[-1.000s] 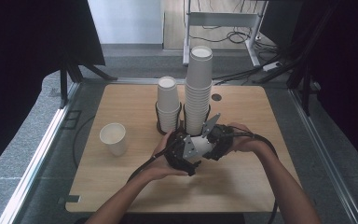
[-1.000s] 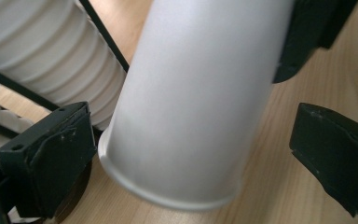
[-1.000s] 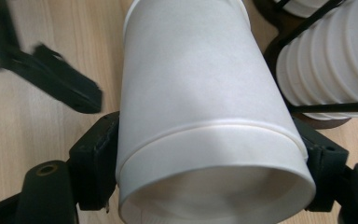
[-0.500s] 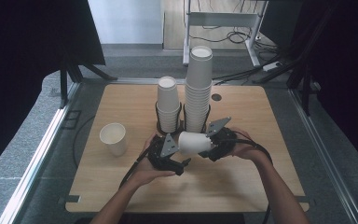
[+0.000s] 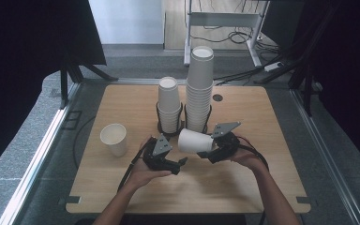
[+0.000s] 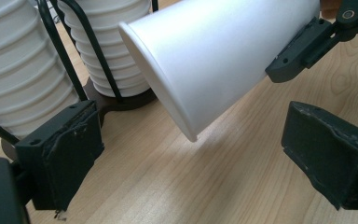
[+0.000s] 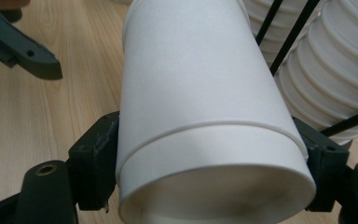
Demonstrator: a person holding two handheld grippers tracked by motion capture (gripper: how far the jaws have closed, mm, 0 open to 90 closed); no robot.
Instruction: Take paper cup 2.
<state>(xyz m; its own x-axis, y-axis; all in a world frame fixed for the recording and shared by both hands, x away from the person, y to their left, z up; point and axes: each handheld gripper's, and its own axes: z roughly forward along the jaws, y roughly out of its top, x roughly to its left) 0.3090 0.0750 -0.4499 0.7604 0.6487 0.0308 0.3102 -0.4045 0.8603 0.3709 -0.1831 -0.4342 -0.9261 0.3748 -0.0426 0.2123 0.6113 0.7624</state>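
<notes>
table: wooden | on it: single paper cup left; wire rack with two cup stacks at the back middle

A white paper cup lay on its side in the air above the wooden table, clamped across its body near one end by the right gripper. In the right gripper view it appeared as two nested cups, one rim ringing the other's wall. Behind it two stacks of white cups stood in black wire holders. A single cup stood upright, mouth up, well apart at the table's left.
</notes>
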